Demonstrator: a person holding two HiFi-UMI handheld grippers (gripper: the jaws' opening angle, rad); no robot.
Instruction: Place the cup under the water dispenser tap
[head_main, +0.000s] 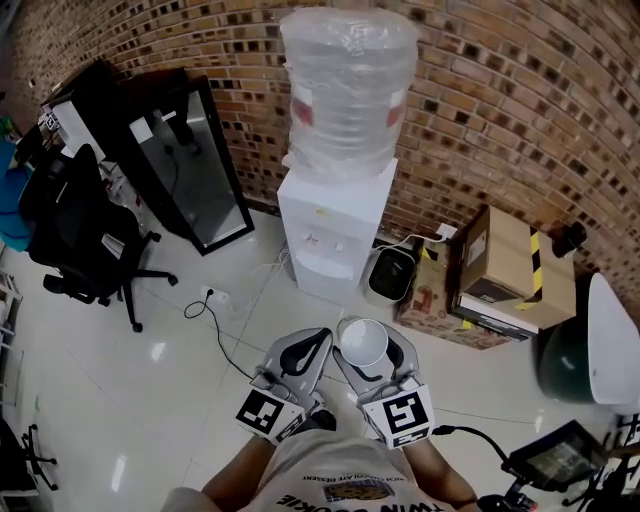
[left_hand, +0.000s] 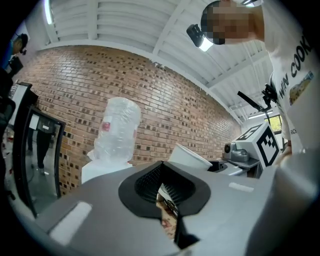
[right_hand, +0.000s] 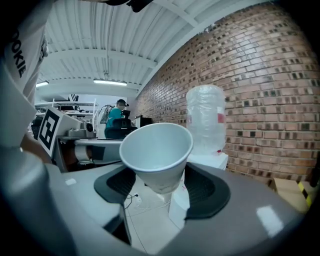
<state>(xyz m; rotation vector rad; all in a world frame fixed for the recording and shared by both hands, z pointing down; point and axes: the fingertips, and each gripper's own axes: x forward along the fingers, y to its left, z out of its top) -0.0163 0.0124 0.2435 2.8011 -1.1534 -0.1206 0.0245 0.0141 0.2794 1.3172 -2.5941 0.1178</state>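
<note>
A white paper cup (head_main: 364, 342) sits upright between the jaws of my right gripper (head_main: 373, 352), which is shut on its lower part; its open mouth (right_hand: 156, 146) faces up and it looks empty. My left gripper (head_main: 304, 353) hangs beside it, shut with nothing held; the left gripper view shows only a thin slit between its jaws (left_hand: 165, 195). The white water dispenser (head_main: 335, 232) with a clear bottle (head_main: 348, 85) stands ahead against the brick wall. Its tap recess (head_main: 322, 243) faces me, well beyond both grippers.
A black bin (head_main: 390, 274) sits right of the dispenser, then cardboard boxes (head_main: 500, 275). Left stand a black glass-door cabinet (head_main: 190, 160) and an office chair (head_main: 85, 235). A cable with a plug (head_main: 215, 300) lies on the white floor in front of the dispenser.
</note>
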